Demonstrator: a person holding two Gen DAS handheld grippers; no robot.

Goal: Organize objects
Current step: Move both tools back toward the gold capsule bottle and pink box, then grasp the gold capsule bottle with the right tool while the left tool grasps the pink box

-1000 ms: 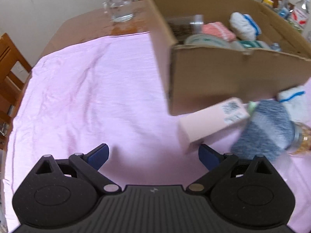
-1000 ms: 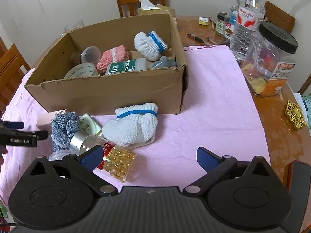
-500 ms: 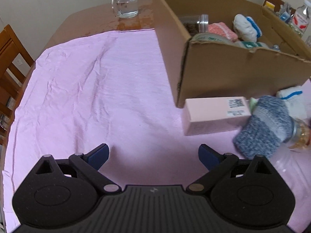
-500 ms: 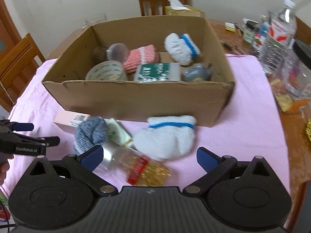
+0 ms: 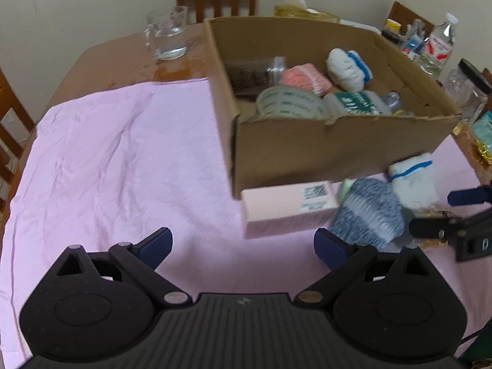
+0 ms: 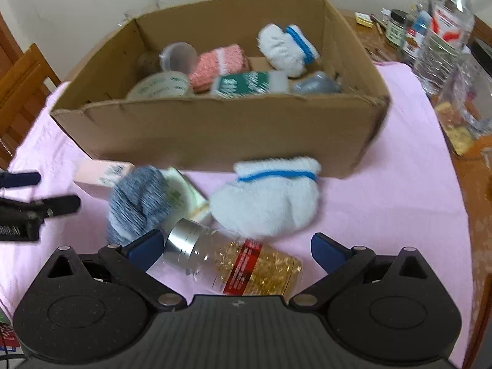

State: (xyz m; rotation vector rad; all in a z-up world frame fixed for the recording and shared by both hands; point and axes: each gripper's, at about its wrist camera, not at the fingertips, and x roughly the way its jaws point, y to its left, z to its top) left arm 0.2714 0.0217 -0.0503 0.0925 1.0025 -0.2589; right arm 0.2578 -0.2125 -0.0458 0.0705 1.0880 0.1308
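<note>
Right wrist view: our pill bottle (image 6: 243,266) lay sideways on the pink cloth (image 6: 384,203) between our right gripper's (image 6: 236,250) wide-open, empty jaws, before the box (image 6: 221,132). Our left gripper (image 5: 243,246) gaped empty too.

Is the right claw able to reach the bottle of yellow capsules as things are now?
Probably yes. The right claw is open, and the bottle of yellow capsules lies on its side between the fingers with nothing over it. The blue-grey sock near its cap looks like the only crowding.
</note>
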